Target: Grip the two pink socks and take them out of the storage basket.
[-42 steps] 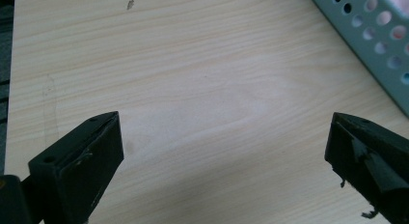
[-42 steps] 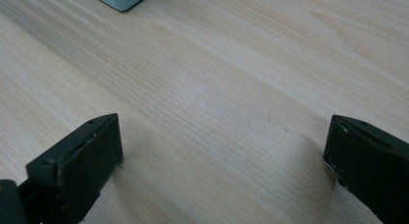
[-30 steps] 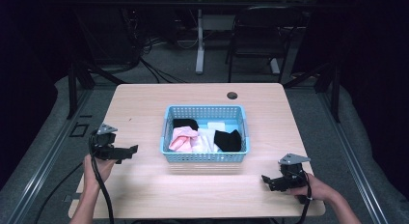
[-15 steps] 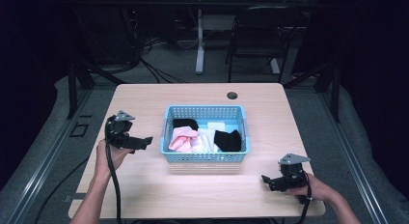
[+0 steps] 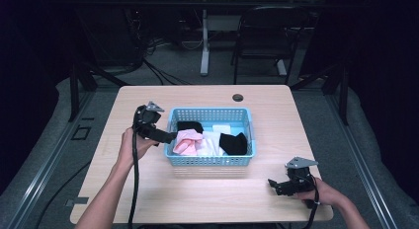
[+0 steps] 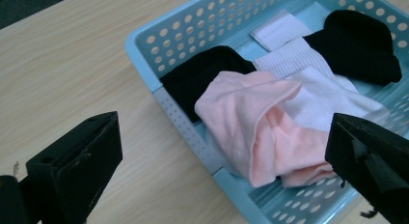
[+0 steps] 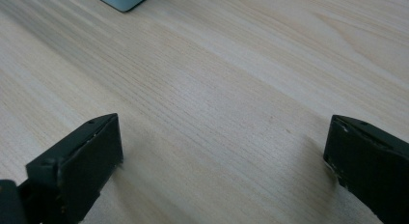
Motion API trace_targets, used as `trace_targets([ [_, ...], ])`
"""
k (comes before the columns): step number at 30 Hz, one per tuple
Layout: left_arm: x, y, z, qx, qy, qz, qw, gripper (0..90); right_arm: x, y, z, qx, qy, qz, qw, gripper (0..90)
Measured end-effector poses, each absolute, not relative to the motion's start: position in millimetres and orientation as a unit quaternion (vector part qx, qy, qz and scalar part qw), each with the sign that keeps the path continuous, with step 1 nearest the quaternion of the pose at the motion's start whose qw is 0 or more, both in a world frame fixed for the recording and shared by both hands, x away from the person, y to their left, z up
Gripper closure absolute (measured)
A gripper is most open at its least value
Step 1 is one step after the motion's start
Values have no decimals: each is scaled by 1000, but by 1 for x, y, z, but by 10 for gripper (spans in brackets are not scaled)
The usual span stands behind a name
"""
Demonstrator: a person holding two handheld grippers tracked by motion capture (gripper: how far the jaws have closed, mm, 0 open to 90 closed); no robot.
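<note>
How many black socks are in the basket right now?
2. One black sock lies at the basket's left end, partly under the pink sock; the other black sock lies at its right end. More may be hidden under the pile.

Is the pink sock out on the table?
No, the pink sock lies inside the basket, beside black and white socks.
</note>
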State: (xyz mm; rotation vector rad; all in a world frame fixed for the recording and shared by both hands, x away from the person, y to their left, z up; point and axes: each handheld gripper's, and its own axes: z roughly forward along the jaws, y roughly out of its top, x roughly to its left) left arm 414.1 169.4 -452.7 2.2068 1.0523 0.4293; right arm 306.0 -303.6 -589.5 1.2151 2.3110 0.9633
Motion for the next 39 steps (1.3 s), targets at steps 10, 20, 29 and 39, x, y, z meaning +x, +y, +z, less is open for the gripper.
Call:
trace_targets([
  [10, 437, 138, -470, 866, 380, 122, 301, 0, 306, -304, -590, 430, 817, 341, 178, 0],
  [20, 444, 116, -482, 885, 361, 121, 268, 203, 306, -304, -590, 430, 817, 341, 179, 0],
  [29, 450, 106, -492, 897, 361, 106, 234, 339, 306, -304, -589, 430, 817, 340, 179, 0],
  [39, 454, 102, -500, 903, 369, 102, 196, 418, 306, -304, -589, 429, 818, 340, 179, 0],
])
